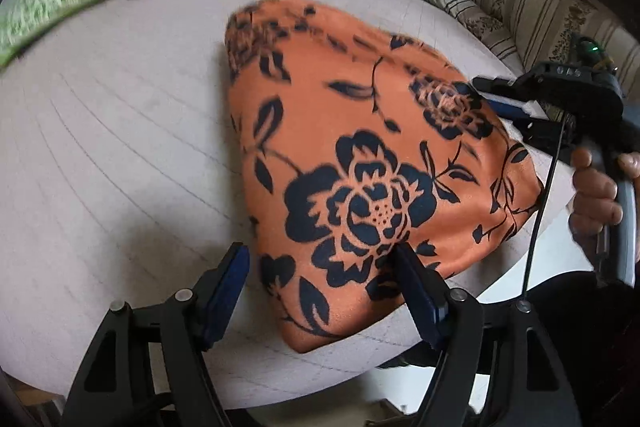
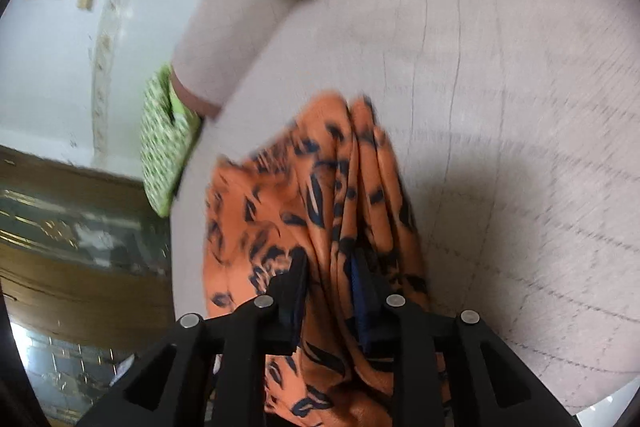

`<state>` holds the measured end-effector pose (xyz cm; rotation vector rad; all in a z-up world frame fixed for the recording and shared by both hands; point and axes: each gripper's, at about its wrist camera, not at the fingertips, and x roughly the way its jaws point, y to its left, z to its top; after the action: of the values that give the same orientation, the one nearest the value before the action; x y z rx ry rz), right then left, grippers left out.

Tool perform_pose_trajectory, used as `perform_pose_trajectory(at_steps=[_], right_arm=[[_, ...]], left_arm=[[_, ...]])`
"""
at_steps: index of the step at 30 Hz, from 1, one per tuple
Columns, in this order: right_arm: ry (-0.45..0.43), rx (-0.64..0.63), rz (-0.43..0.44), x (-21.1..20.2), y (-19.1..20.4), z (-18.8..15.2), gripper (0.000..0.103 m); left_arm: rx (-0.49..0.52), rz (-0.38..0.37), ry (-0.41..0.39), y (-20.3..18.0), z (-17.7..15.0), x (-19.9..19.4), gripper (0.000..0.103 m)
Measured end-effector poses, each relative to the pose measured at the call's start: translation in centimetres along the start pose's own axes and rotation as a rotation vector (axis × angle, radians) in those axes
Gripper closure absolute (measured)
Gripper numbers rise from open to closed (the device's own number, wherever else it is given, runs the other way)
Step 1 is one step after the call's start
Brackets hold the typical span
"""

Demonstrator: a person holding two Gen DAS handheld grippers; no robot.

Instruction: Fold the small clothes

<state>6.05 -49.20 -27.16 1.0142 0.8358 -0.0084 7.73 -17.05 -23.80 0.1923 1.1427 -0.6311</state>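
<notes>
the orange flowered cloth lies mid-frame on the sofa seat. it looks soft and floppy (grab edges). left tongs wide; right tongs pinch bunched cloth.

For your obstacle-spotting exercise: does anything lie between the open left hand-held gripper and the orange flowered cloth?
Nothing visible does. The left hand-held gripper stands open directly over the orange flowered cloth; only the cloth's near corner lies between its fingers.
</notes>
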Motion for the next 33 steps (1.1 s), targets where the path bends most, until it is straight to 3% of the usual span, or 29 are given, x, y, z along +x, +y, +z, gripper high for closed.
perform_pose_trajectory(at_steps=[3, 6, 11, 13, 16, 18, 19, 21, 25, 33], right_arm=[[-0.149, -0.009, 0.037, -2.4, 0.6, 0.2, 0.079], [-0.188, -0.035, 0.123, -3.2, 1.7, 0.2, 0.079], [-0.107, -0.06, 0.174, 0.4, 4.0, 0.7, 0.079], [-0.035, -0.06, 0.18, 2.7, 4.6, 0.8, 0.079], [0.028, -0.071, 0.078, 6.1, 5.4, 1.1, 0.079], [0.066, -0.048, -0.069, 8.5, 4.6, 1.7, 0.081], [0.097, -0.022, -0.099, 9.7, 3.8, 1.9, 0.08], [0.112, 0.0, -0.069, 10.4, 3.3, 2.5, 0.081], [0.08, 0.001, -0.028, 9.4, 3.2, 2.9, 0.081], [-0.01, -0.105, 0.109, 0.5, 3.4, -0.8, 0.081]], left_arm=[[0.033, 0.02, -0.048, -0.4, 0.4, -1.2, 0.028], [0.05, 0.046, -0.08, -0.4, 1.6, -1.7, 0.028], [0.039, 0.065, -0.051, 0.2, 3.4, -0.1, 0.028], [0.036, 0.073, -0.033, 0.2, 3.0, 0.8, 0.028], [0.028, 0.085, -0.008, 0.5, 2.2, 1.8, 0.024], [0.024, 0.109, 0.006, 0.7, 2.0, 2.6, 0.017], [0.021, 0.11, 0.01, 0.9, 2.0, 3.0, 0.014], [0.006, 0.117, 0.02, 1.4, 2.0, 3.7, 0.006], [-0.015, 0.125, 0.034, 1.7, 1.9, 3.1, 0.006], [0.022, 0.136, -0.02, 1.0, -0.2, -0.7, 0.006]])
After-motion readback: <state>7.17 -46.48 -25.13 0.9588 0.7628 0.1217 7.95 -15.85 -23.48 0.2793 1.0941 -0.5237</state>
